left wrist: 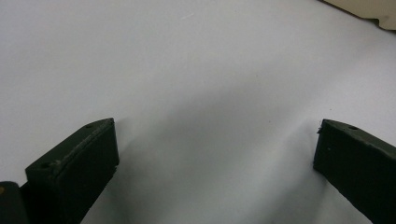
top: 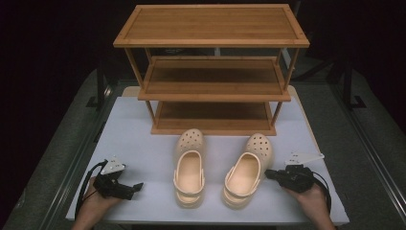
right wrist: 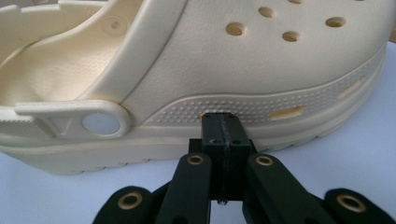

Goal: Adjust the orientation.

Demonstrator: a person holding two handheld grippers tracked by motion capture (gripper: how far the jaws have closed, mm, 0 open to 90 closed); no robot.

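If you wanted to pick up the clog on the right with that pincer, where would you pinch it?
Probably the side wall of the right clog at its open foot hole. The right gripper sits shut against the clog's outer side; opened, one jaw could go inside the hole and one outside, coming from the right. That wall looks thin and upright, while the toe looks too broad.

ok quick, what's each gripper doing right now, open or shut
Left gripper: open, jaws wide apart over the bare white table, holding nothing.
Right gripper: shut, jaws pressed together, tips at the side of the right clog, not gripping it.
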